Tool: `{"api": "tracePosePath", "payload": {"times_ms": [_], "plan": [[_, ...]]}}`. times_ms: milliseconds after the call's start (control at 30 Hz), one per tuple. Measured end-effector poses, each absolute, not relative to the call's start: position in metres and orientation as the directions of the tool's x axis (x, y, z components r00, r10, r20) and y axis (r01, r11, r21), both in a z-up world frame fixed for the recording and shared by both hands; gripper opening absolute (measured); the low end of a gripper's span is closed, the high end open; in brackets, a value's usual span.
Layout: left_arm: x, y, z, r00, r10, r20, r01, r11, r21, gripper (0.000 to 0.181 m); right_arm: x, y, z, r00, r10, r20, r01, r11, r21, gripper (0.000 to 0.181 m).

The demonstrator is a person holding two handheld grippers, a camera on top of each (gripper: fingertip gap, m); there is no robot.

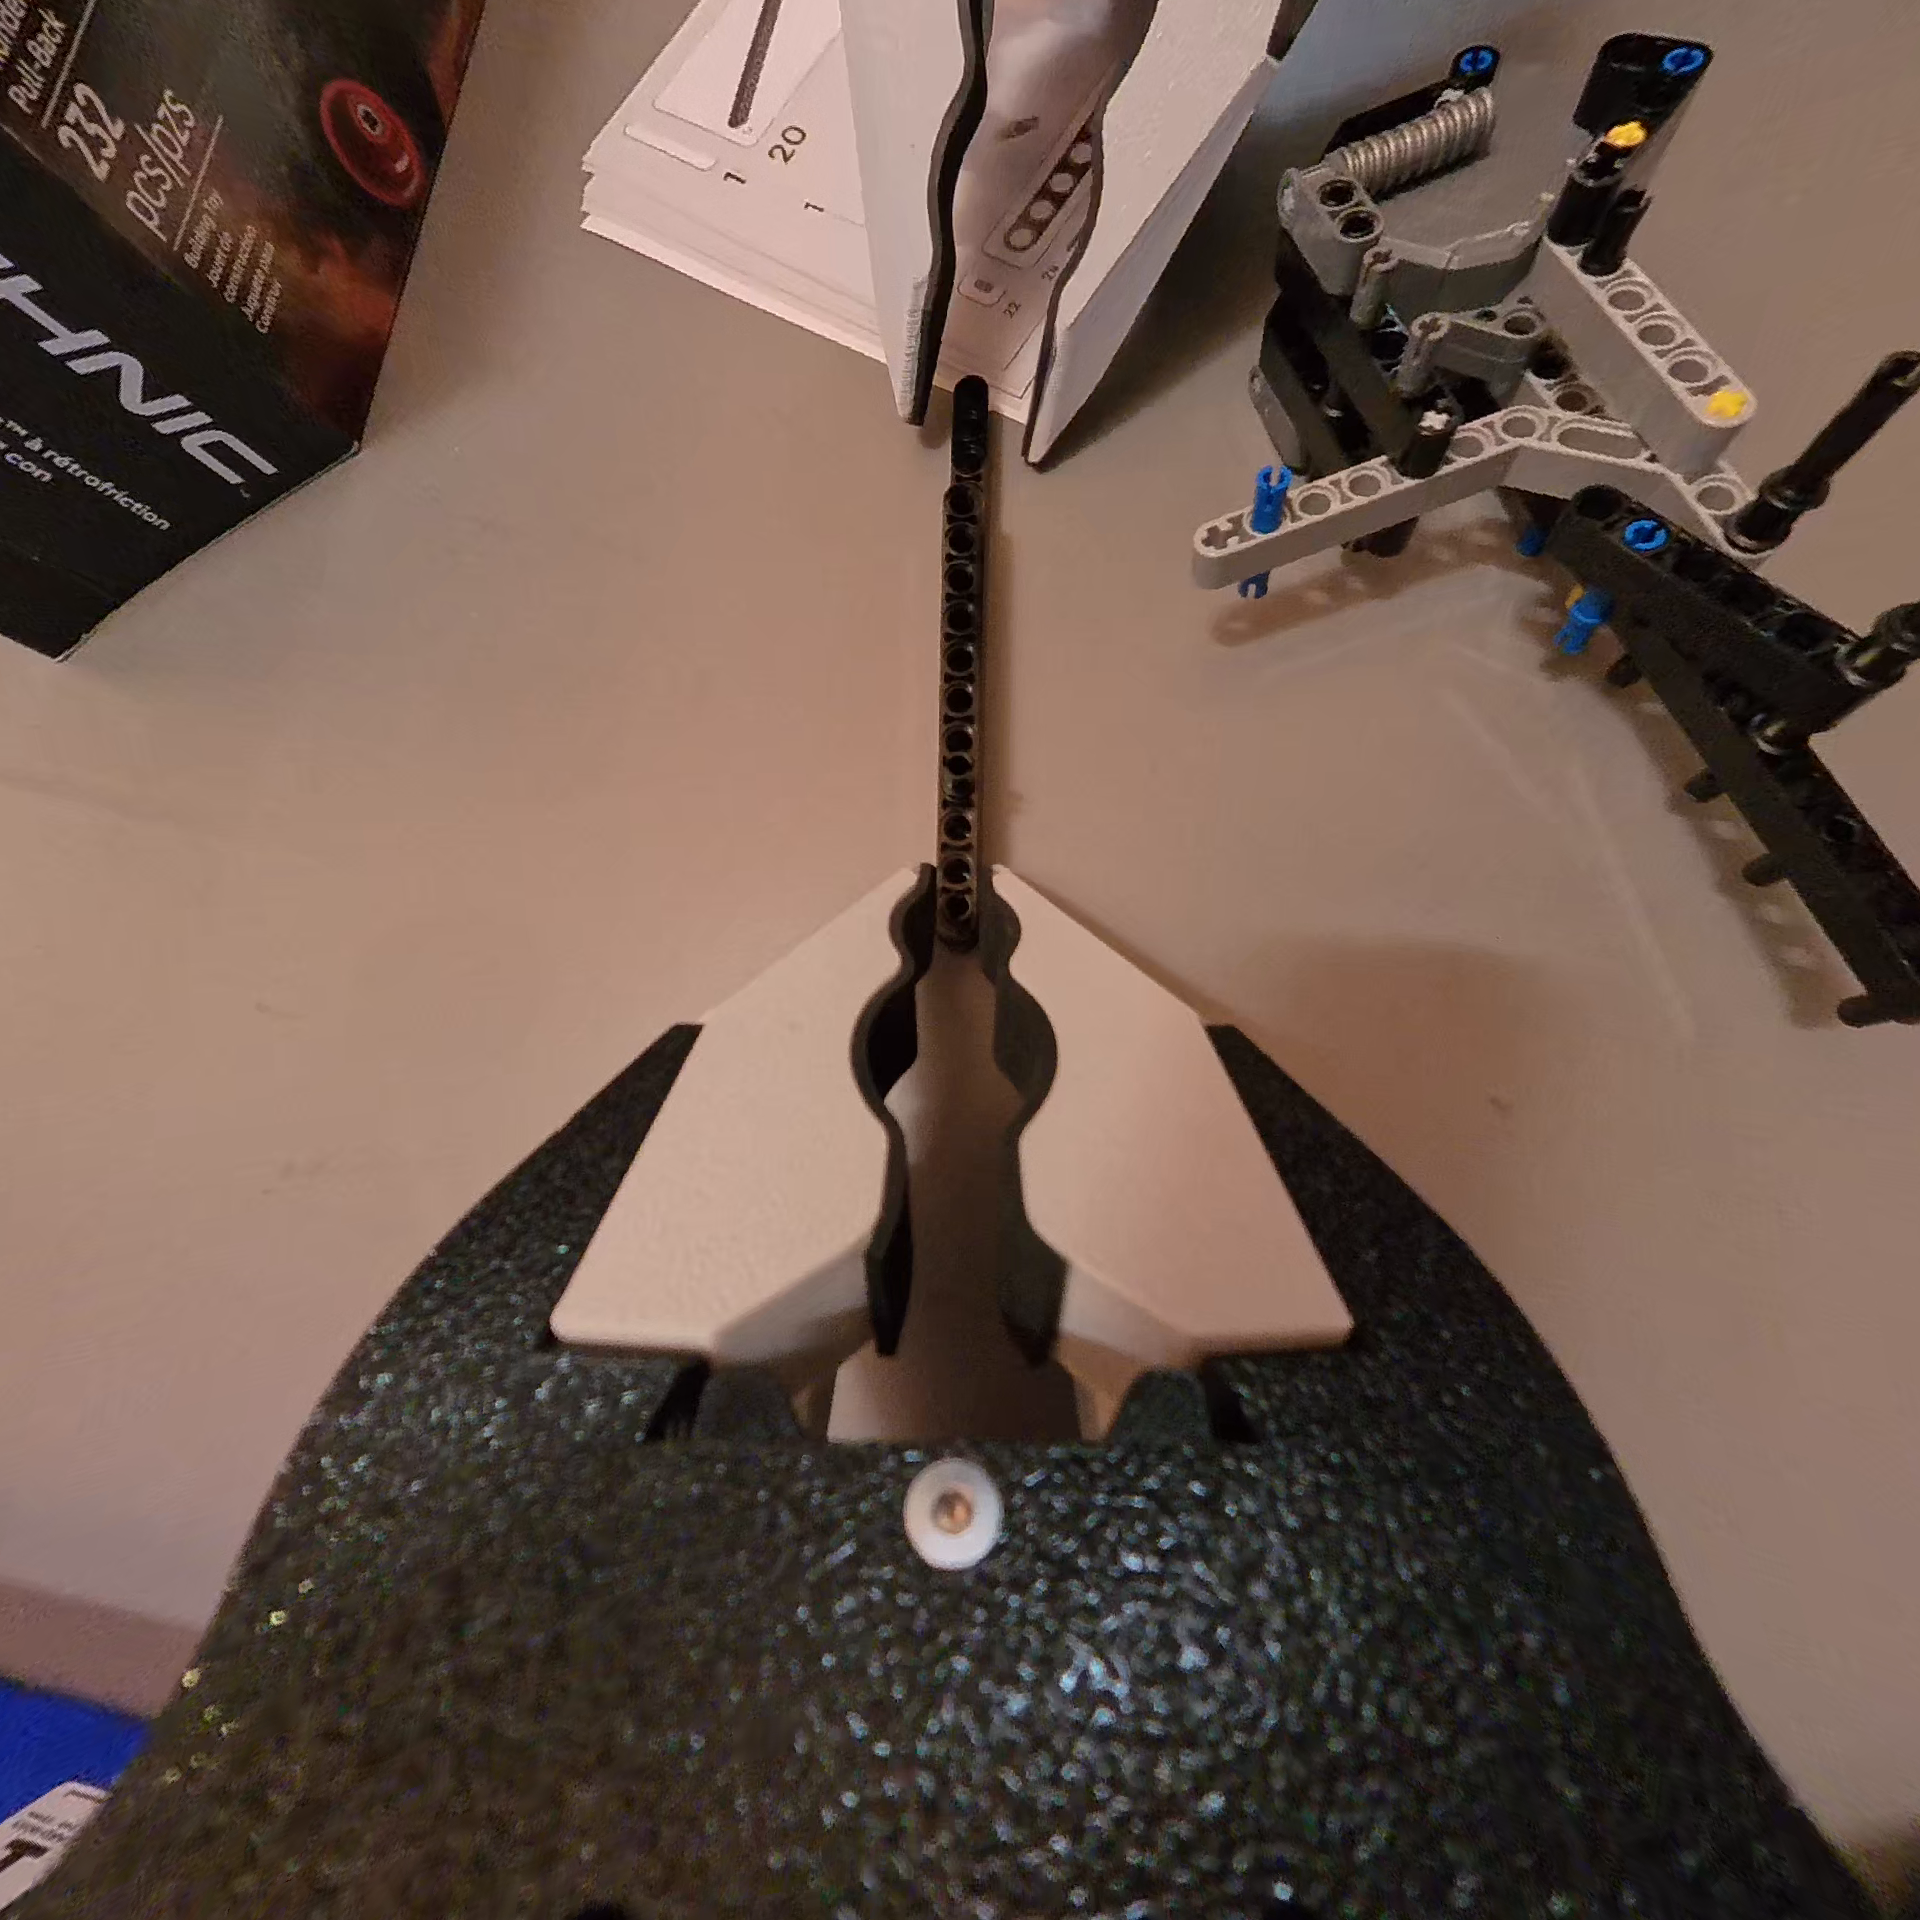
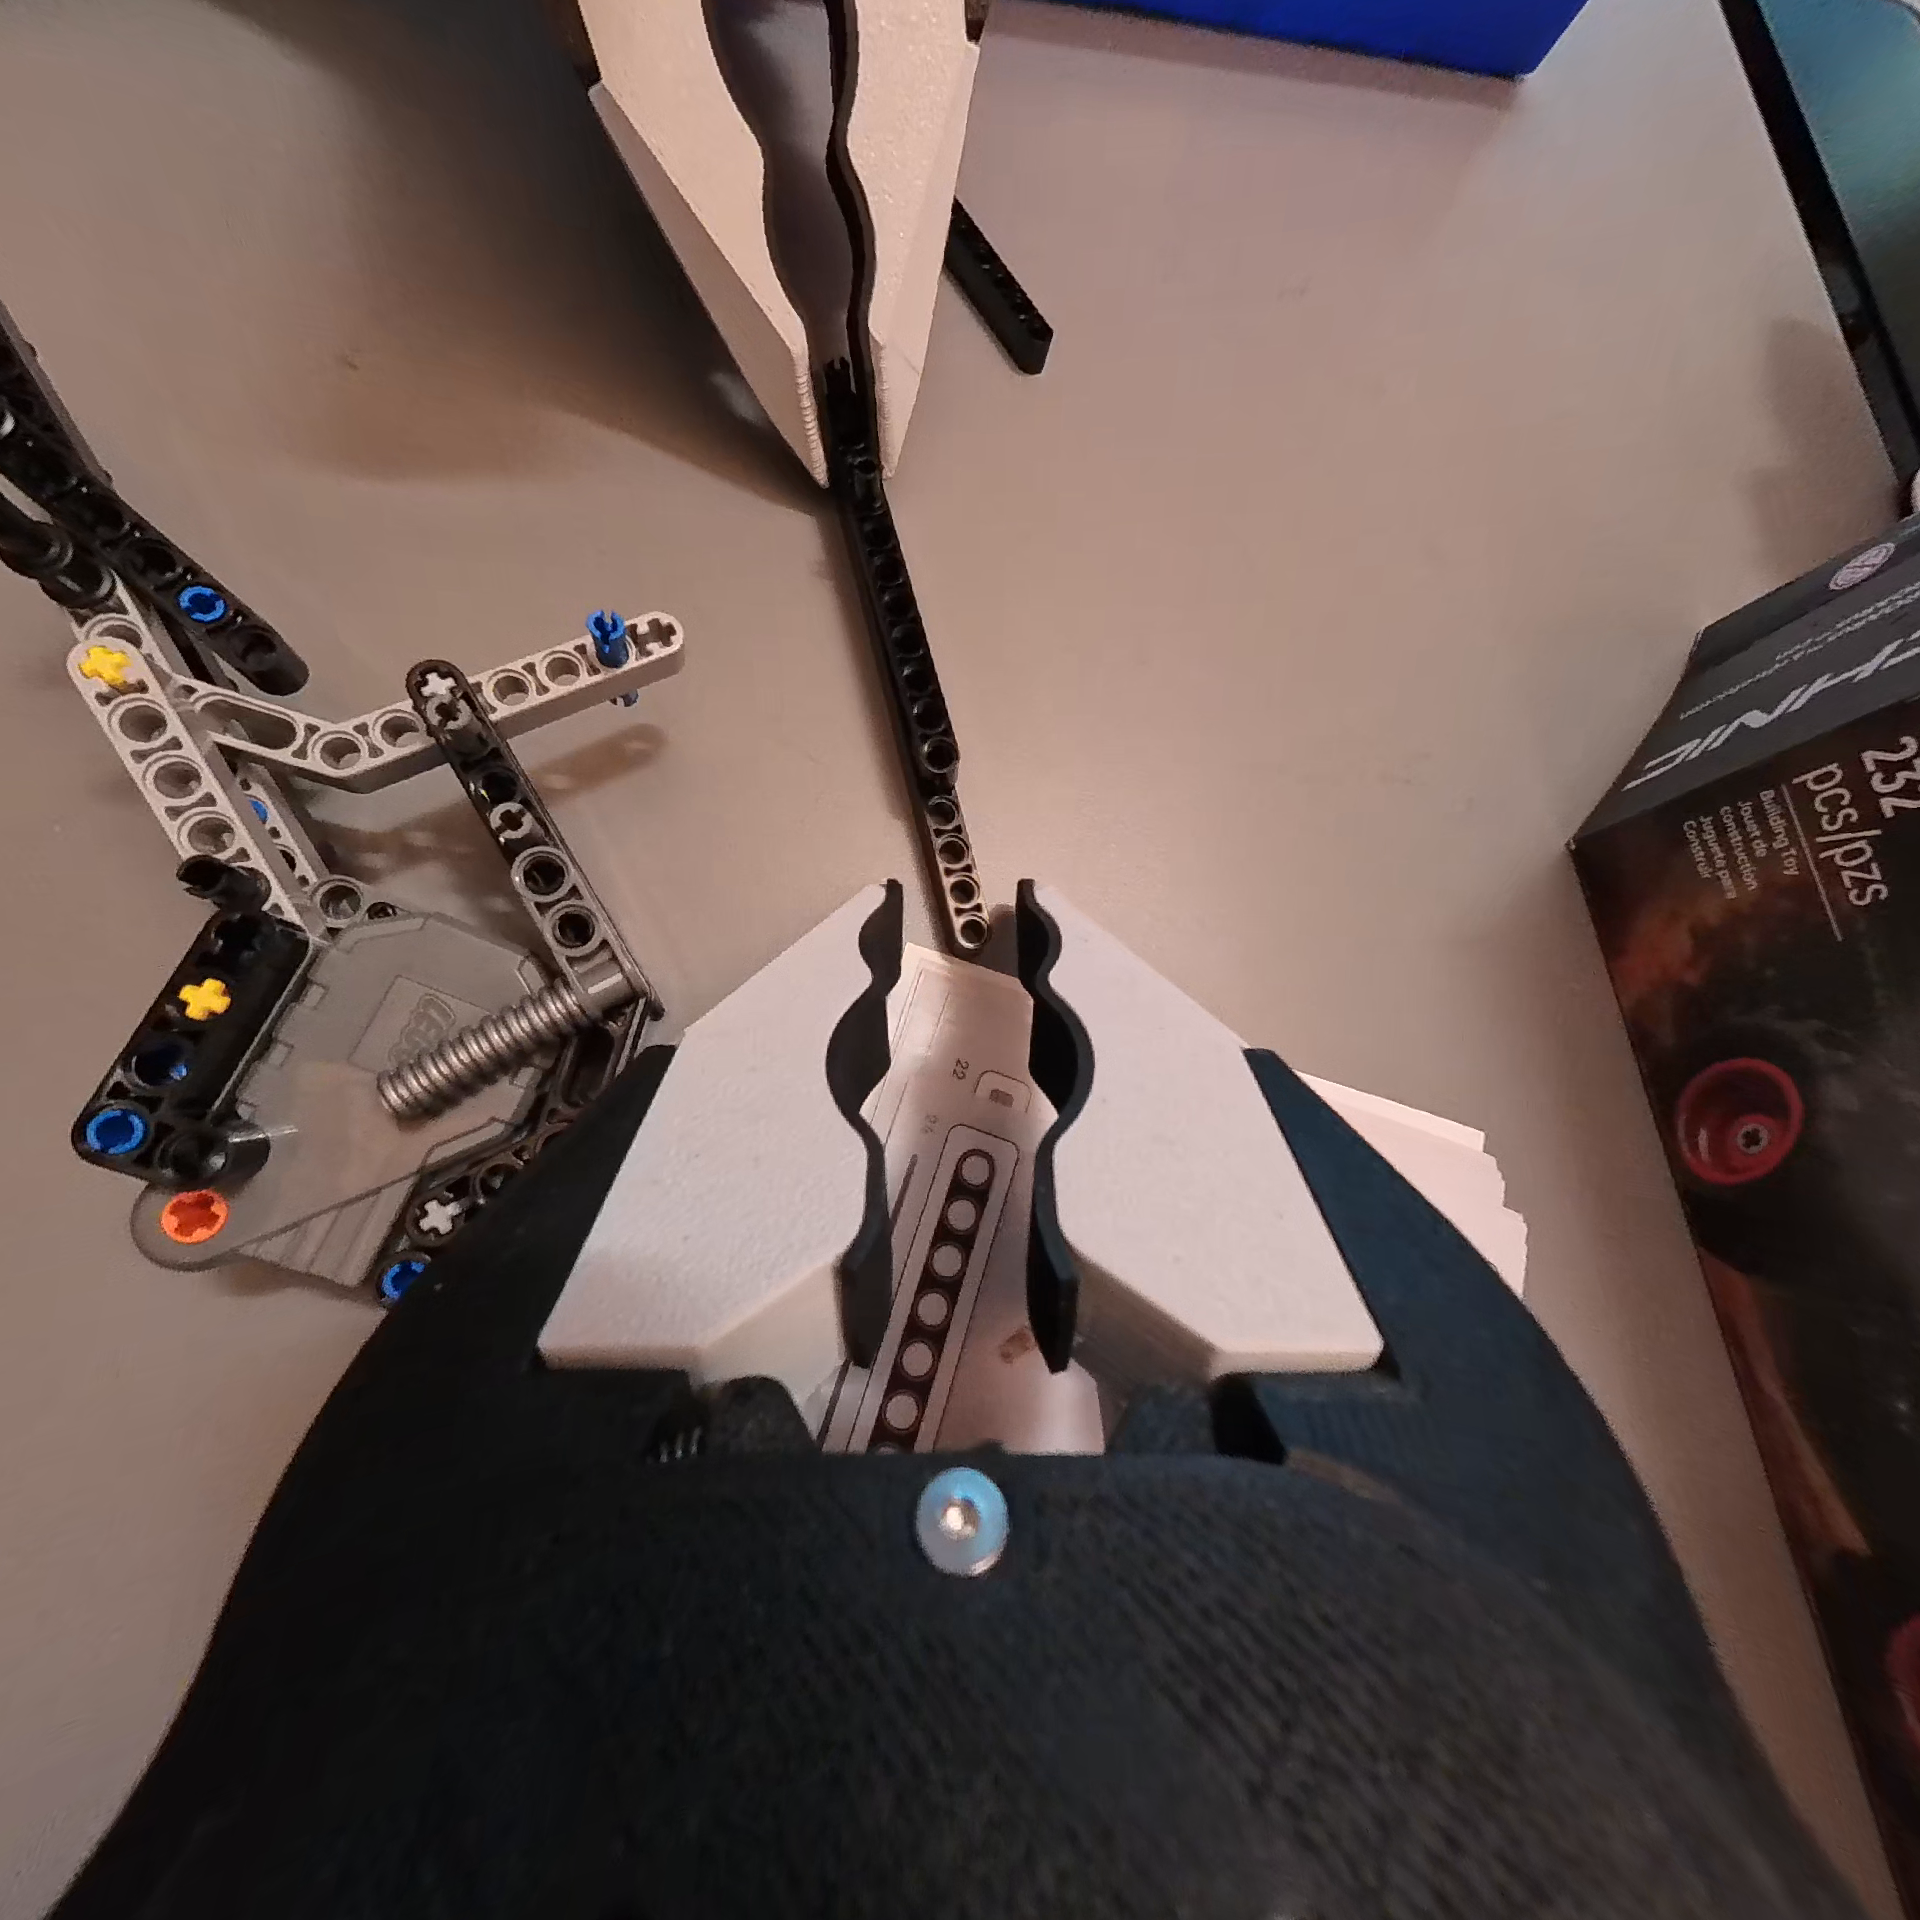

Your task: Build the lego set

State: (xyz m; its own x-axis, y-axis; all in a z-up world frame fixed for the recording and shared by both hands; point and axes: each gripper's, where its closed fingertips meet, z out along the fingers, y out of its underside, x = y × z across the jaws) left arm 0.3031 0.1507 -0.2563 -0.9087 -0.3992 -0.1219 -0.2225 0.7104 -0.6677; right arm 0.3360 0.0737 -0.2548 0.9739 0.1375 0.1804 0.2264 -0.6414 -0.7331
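Note:
My left gripper (image 1: 958, 906) is shut on the near end of a long black beam (image 1: 962, 665) with a row of holes, held out straight above the table. In the right wrist view the beam (image 2: 902, 665) runs from the left gripper (image 2: 854, 457) to my right gripper (image 2: 956, 920). The right gripper is open, and the beam's free end sits between its fingertips without being clamped. The right gripper (image 1: 977, 431) also shows at the top of the left wrist view. The partly built grey and black model (image 1: 1507, 353) with a metal spring lies to the side (image 2: 312, 894).
An open instruction booklet (image 1: 727, 197) lies under the right gripper (image 2: 1403, 1153). The dark set box (image 1: 156, 312) stands at the table's side (image 2: 1766, 987). A second black beam (image 2: 1000, 301) lies on the table behind the left gripper. A blue object (image 2: 1351, 31) is at the far edge. The left gripper's tips are roughly 9 cm from the right gripper's. To the blue object (image 2: 1351, 31): left tips about 25 cm, right tips about 30 cm.

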Motion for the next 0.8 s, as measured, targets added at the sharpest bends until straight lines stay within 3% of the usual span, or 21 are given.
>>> {"api": "tracePosePath", "payload": {"times_ms": [633, 800], "plan": [[0.305, 0.151, -0.256, -0.904, -0.399, -0.152, -0.206, 0.719, -0.664, 0.005, 0.332, 0.09, -0.245, 0.965, 0.143, 0.221, 0.263, -0.568, -0.78, 0.022], [0.306, 0.149, -0.255, -0.903, -0.391, -0.18, -0.181, 0.725, -0.665, 0.005, 0.326, 0.099, -0.239, 0.956, 0.16, 0.245, 0.292, -0.529, -0.797, 0.003]]}}
